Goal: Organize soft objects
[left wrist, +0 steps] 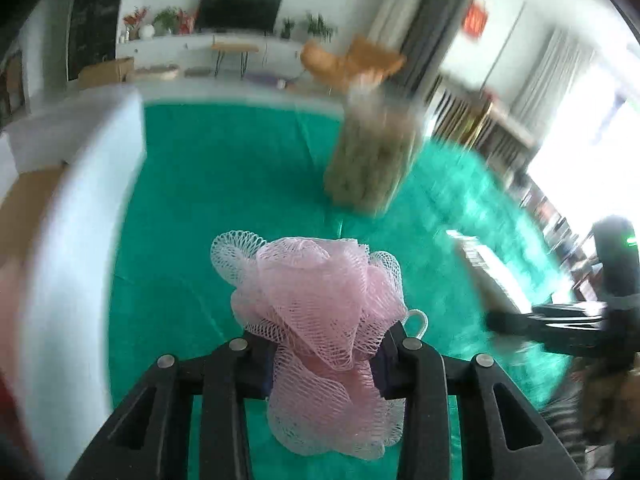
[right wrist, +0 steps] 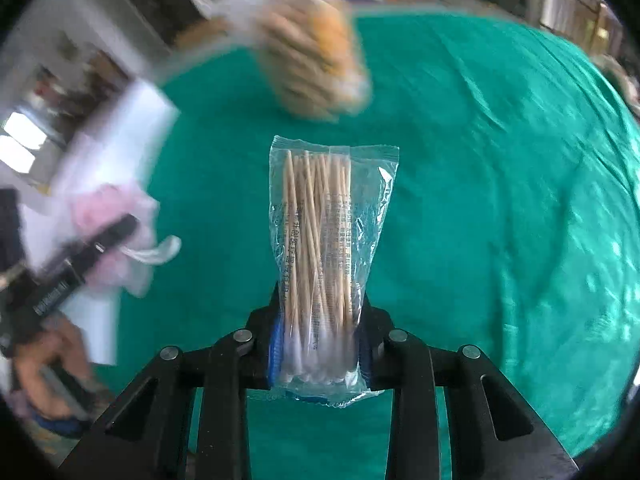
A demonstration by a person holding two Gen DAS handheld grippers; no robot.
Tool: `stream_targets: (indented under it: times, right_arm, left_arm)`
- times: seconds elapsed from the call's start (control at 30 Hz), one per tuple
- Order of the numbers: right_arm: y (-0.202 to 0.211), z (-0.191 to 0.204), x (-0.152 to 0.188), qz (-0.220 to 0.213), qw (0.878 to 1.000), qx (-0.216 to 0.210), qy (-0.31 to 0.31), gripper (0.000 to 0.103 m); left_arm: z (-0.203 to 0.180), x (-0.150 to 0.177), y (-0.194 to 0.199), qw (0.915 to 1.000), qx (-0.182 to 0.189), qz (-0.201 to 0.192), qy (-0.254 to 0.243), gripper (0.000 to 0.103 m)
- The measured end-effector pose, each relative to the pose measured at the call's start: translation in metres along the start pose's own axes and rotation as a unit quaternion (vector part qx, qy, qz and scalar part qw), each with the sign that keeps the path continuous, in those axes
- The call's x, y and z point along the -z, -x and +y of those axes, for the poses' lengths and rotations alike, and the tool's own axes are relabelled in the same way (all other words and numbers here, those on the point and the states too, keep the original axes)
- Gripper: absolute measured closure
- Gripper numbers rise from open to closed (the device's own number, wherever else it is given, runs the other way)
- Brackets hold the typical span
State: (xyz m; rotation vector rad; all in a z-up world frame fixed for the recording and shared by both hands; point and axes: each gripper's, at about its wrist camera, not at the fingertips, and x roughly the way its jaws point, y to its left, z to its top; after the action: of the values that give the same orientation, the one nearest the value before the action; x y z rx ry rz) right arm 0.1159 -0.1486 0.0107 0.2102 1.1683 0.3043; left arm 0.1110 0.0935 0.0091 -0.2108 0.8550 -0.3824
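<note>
My left gripper (left wrist: 324, 344) is shut on a pink mesh bath pouf (left wrist: 320, 292) and holds it above the green cloth (left wrist: 224, 184). The pouf also shows blurred in the right wrist view (right wrist: 108, 240), with the left gripper (right wrist: 120, 228) around it. My right gripper (right wrist: 320, 320) is shut on a clear bag of cotton swabs (right wrist: 324, 240), gripped at the cotton-tip end, above the cloth (right wrist: 480, 200). The right gripper shows at the right edge of the left wrist view (left wrist: 496, 320), blurred. A white box (left wrist: 80, 200) is at the left; it also shows in the right wrist view (right wrist: 120, 140).
A clear bag of brownish round items (left wrist: 372, 152) stands on the cloth further back, also blurred in the right wrist view (right wrist: 316, 60). Beyond the table are a shelf with plants, a TV (left wrist: 240, 10) and an orange chair (left wrist: 352, 62).
</note>
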Motion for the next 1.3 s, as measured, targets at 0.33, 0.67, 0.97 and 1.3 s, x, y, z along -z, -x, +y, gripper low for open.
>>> stream_targets:
  times: [0.33, 0.67, 0.97, 1.3]
  right_arm:
    - [0.018, 0.25, -0.063, -0.034, 0.973, -0.191, 0.127, 0.071]
    - [-0.049, 0.33, -0.025, 0.005, 0.965, -0.151, 0.216, 0.033]
    - [-0.027, 0.318, -0.019, -0.063, 0.963, -0.085, 0.247, 0.032]
    - [-0.012, 0.327, -0.009, -0.076, 0.957, -0.036, 0.277, 0.032]
  left_arm:
    - [0.153, -0.018, 0.149, 0.9724, -0.223, -0.046, 0.052, 0.049]
    - [0.222, 0.054, 0.176, 0.9526, -0.249, -0.054, 0.167, 0.007]
    - [0.191, 0.041, 0.201, 0.8986, -0.386, -0.085, 0.191, 0.001]
    - [0.176, 0.045, 0.186, 0.89, -0.413, -0.047, 0.187, 0.001]
